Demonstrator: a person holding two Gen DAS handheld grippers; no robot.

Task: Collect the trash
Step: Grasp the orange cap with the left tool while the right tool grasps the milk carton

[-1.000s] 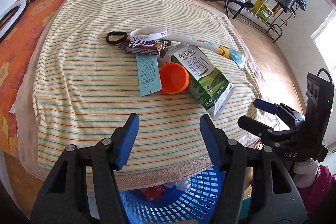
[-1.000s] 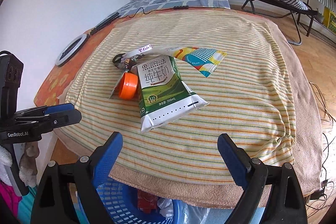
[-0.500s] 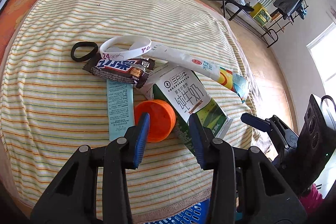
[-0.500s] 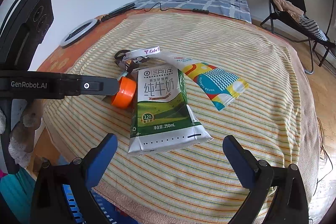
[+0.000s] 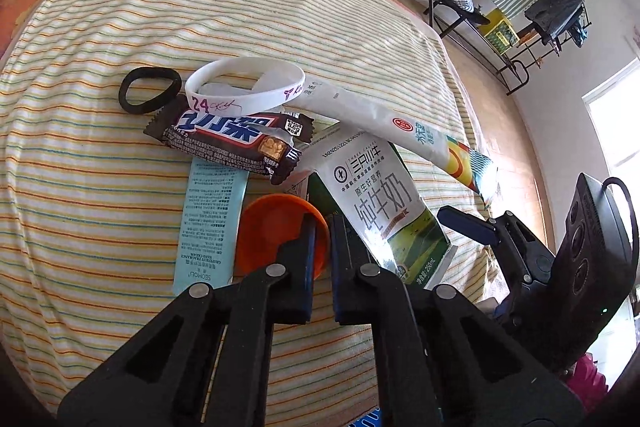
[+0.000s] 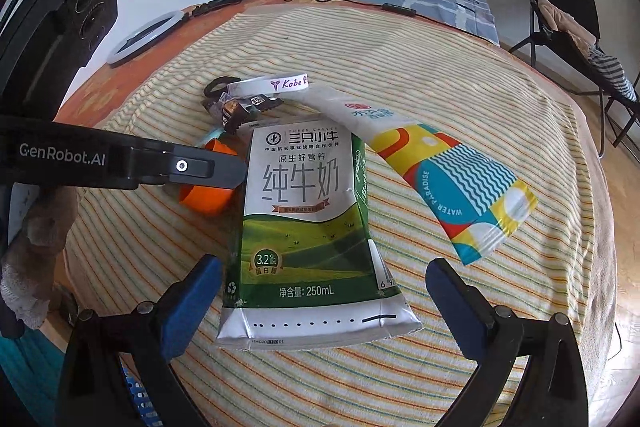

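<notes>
Trash lay in a loose heap on the striped blanket [image 5: 100, 167] covering the bed. Your left gripper [image 5: 320, 227] had its jaws pressed nearly together on the rim of the orange lid [image 5: 272, 227]: one finger sat inside the lid and the other just outside it, next to the carton [image 5: 380, 195]. In the right wrist view the lid [image 6: 204, 197] showed under that gripper's finger, touching the carton's left edge.

Your right gripper [image 6: 322, 297] was spread as wide as it goes, one fingertip on each side of the carton's [image 6: 308, 211] lower end. Neither pad touched it; the carton lay flat between them, its sealed bottom edge toward the camera.

Behind the carton, the candy wrapper [image 5: 232, 143] lay across the top of the pale blue label [image 5: 208, 223], which ran down beside the lid. A white wristband [image 5: 244, 91] rested against the wrapper's far side, with a black hair tie [image 5: 150, 90] just left of it. The long colourful pouch [image 6: 448, 187] stretched from behind the wristband to the right of the carton, its upper end tucked behind the carton's top.

A blue basket [image 6: 132, 395] showed at the bottom edge of the right wrist view, below the near edge of the bed.
</notes>
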